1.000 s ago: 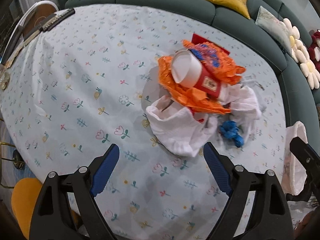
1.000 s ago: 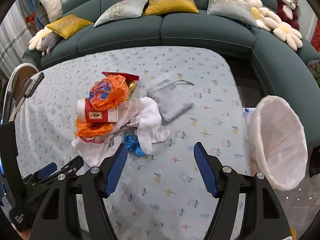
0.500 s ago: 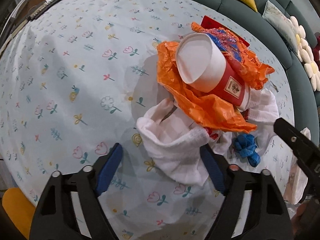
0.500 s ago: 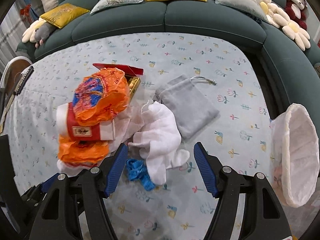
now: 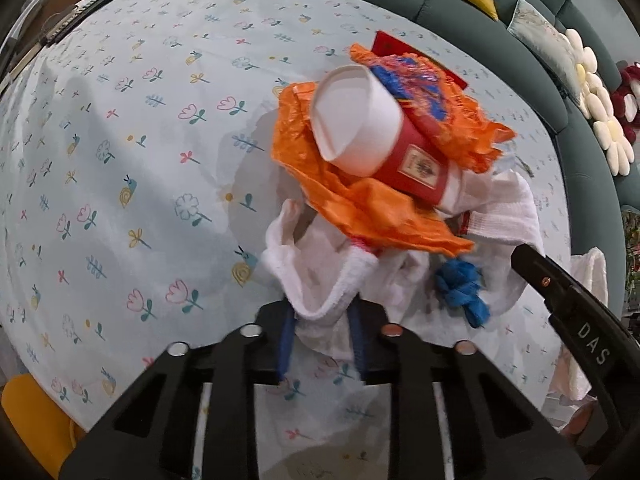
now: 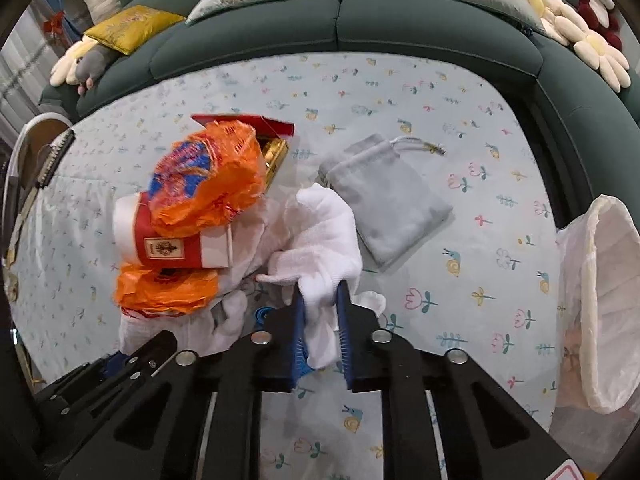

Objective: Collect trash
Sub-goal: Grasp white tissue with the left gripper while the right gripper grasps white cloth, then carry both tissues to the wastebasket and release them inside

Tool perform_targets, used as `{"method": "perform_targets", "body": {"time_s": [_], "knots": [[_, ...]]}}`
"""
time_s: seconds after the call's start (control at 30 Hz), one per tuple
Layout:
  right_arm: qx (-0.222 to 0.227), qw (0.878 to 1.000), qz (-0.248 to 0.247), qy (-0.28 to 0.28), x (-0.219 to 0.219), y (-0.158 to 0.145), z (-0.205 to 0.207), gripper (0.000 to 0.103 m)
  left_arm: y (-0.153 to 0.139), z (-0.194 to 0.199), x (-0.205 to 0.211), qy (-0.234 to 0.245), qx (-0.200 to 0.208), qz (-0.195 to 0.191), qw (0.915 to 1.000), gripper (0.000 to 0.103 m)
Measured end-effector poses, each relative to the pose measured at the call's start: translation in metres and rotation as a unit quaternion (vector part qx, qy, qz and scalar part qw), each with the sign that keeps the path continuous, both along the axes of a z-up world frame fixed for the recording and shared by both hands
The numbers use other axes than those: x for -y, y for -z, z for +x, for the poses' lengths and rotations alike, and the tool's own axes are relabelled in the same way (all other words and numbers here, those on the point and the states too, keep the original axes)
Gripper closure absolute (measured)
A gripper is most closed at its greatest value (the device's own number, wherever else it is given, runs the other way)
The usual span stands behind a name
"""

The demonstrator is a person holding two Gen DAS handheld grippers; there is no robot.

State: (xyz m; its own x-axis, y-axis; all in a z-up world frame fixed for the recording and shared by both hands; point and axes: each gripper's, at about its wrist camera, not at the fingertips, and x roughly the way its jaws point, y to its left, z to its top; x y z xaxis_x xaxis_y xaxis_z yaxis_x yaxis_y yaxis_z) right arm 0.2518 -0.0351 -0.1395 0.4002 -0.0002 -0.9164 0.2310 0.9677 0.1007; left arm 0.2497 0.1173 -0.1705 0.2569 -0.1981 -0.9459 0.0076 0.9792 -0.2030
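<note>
A trash pile lies on the flowered tablecloth: a red and white paper cup on its side, orange plastic wrap, an orange and blue net, a blue scrap and a white cloth beneath. My left gripper points steeply down, its jaws closing, pads pressing the cloth's near-left fold. At the pile's right side my right gripper has its jaws closing too, pinching a bunched end of the white cloth. Whether both ends belong to one cloth is hidden.
A grey drawstring pouch lies right of the pile, a red box behind it. A bin with a white liner stands off the table's right edge. A green sofa with cushions curves round the far side.
Both grippers came down onto the pile and went from wide open to pinching the white cloth. The cup and wrappers stayed where they were.
</note>
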Motion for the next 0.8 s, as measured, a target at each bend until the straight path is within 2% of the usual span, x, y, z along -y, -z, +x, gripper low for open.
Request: {"method": "perform_targets", "body": {"time_s": [0.17, 0.4, 0.57, 0.8], "knots": [[0.025, 1.0, 0.004, 0.003, 0.006, -0.025, -0.015, 0.092, -0.022, -0.019, -0.003, 0.0, 0.007, -0.014, 0.9999, 0.092], [0.069, 0.997, 0.006, 0.02, 0.026, -0.069, -0.046, 0.092, -0.061, -0.047, 0.011, 0.02, 0.036, -0.027, 0.9988, 0.092], [0.099, 0.994, 0.005, 0.035, 0.045, -0.099, -0.073, 0.092, -0.089, -0.07, 0.039, 0.048, 0.063, -0.035, 0.9963, 0.093], [0.129, 0.989, 0.001, 0.066, 0.081, -0.126, -0.116, 0.092, -0.13, -0.096, 0.094, 0.099, 0.105, -0.034, 0.9889, 0.093]]}}
